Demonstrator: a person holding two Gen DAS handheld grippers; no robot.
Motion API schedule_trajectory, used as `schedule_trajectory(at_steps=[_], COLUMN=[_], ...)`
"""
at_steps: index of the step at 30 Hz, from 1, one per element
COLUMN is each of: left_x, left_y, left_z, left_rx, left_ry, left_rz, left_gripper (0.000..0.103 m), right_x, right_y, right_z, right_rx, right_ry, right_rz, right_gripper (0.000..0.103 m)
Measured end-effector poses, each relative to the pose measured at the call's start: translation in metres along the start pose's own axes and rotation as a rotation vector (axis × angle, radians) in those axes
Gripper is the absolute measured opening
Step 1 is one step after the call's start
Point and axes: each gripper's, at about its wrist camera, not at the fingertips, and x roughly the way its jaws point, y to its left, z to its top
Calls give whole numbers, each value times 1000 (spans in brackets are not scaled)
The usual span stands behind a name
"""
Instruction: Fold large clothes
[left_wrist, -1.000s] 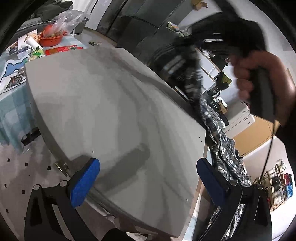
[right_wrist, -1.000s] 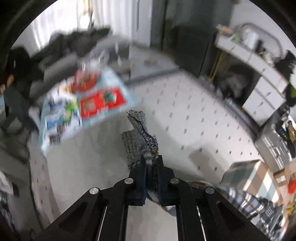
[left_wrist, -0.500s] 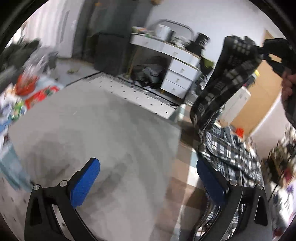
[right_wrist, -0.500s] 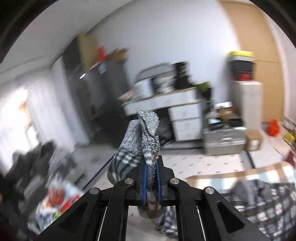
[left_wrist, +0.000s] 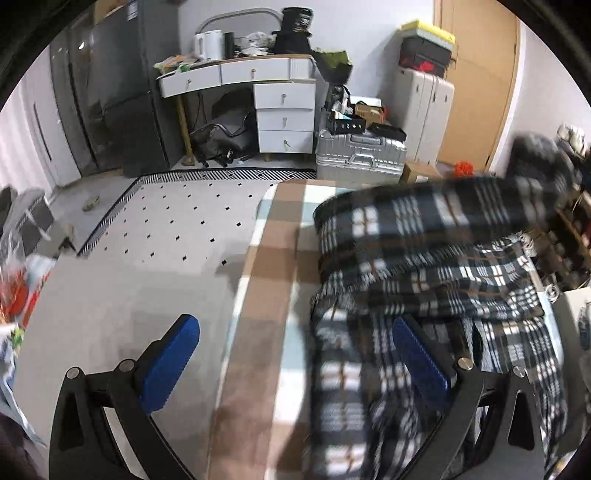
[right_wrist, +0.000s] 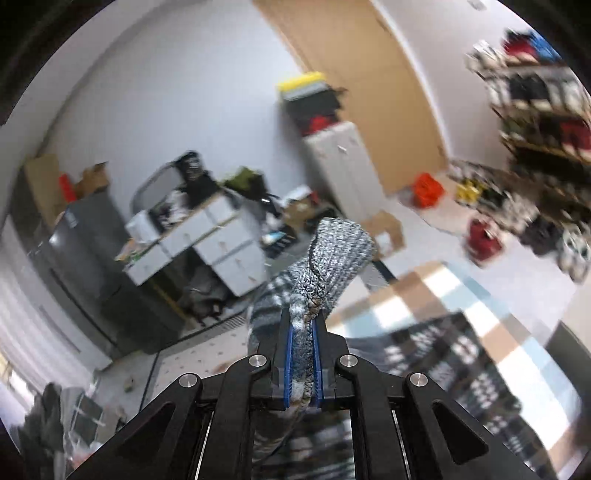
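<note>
A black, white and brown plaid garment (left_wrist: 424, 280) lies bunched on a bed cover (left_wrist: 273, 266) checked in brown, pale blue and white. One part of it stretches up and away to the upper right, blurred. My left gripper (left_wrist: 295, 354) is open above the cover's left edge; its right pad (left_wrist: 417, 358) hovers over the plaid cloth, its left pad (left_wrist: 170, 362) over a grey surface (left_wrist: 103, 306). Nothing sits between them. In the right wrist view my right gripper (right_wrist: 303, 332) is shut on a fold of the garment (right_wrist: 332, 258), which sticks up past the pads.
Beyond the cover stand a silver suitcase (left_wrist: 360, 155), a white desk with drawers (left_wrist: 284, 99), a dark cabinet (left_wrist: 110, 92) and a wooden door (left_wrist: 476, 74). A dotted rug (left_wrist: 177, 225) covers the floor at left. Cluttered shelves (right_wrist: 535, 110) line the right wall.
Both views have swung round from the grey surface toward the checked cover. The right gripper has carried its pinched fold across with it. The left gripper stayed open.
</note>
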Motion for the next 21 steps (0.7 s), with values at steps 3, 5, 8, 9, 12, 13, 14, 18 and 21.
schedule_trajectory(at_steps=[3, 5, 8, 9, 12, 13, 14, 18, 21], left_x=[27, 44, 66, 74, 99, 103, 106, 124, 142], left_y=[-16, -24, -38, -45, -61, -67, -67, -53, -50], left_z=[19, 27, 33, 35, 36, 37, 37, 30, 18], left_rx=[33, 52, 85, 92, 115, 120, 117, 39, 49], left_ry=[64, 126, 165, 183, 274, 272, 263, 295, 352], left_rz=[0, -4, 6, 7, 0, 25, 48, 74, 101], left_gripper=[102, 102, 102, 102, 102, 102, 102, 102, 102], right_x=[13, 21, 40, 42, 44, 43, 44, 62, 73], right_y=[-46, -73, -104, -110, -127, -133, -136, -157, -176], right_z=[-4, -8, -15, -18, -14, -12, -12, -26, -47], right_rx=[46, 51, 50, 42, 65, 77, 77, 67, 52], right_ry=[43, 88, 154, 161, 147, 128, 122, 190, 265], right_rz=[-38, -41, -40, -39, 30, 49, 46, 18, -70], right_gripper=[9, 9, 9, 9, 9, 9, 9, 9, 9])
